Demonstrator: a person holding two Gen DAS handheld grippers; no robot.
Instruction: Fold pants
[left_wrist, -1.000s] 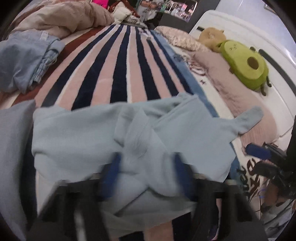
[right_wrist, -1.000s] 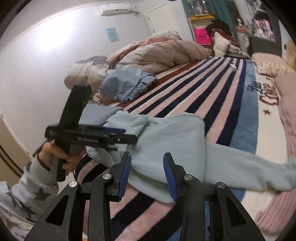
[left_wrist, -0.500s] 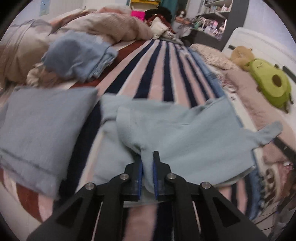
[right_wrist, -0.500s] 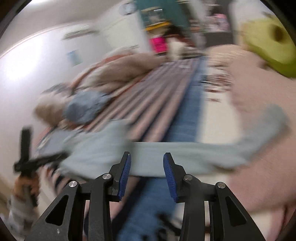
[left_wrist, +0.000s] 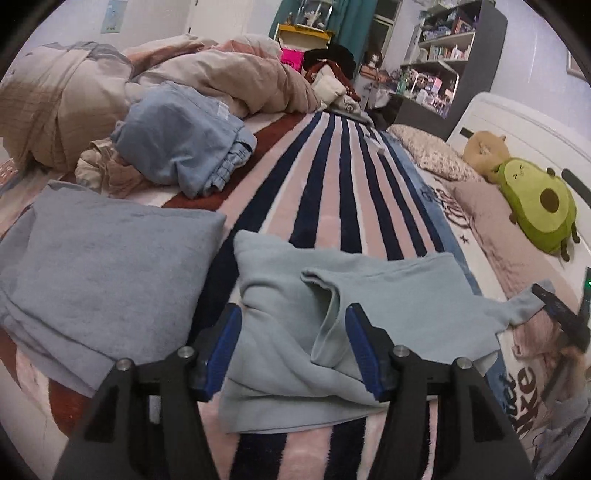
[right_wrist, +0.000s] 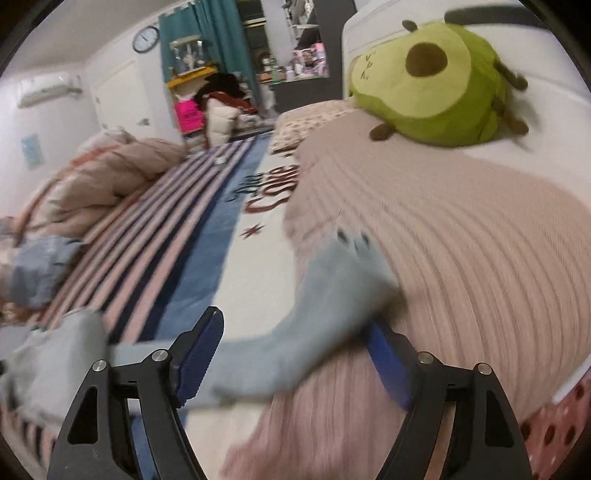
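Pale-blue pants (left_wrist: 369, 310) lie rumpled on our striped bed (left_wrist: 332, 192); our left hand-held gripper (left_wrist: 293, 350) gapes over them, the right hand-held gripper (right_wrist: 291, 354) gapes around one leg (right_wrist: 325, 295).

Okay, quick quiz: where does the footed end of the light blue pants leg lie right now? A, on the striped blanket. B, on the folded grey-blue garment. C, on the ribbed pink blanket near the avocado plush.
C: the footed end lies on the ribbed pink blanket, below the avocado plush.
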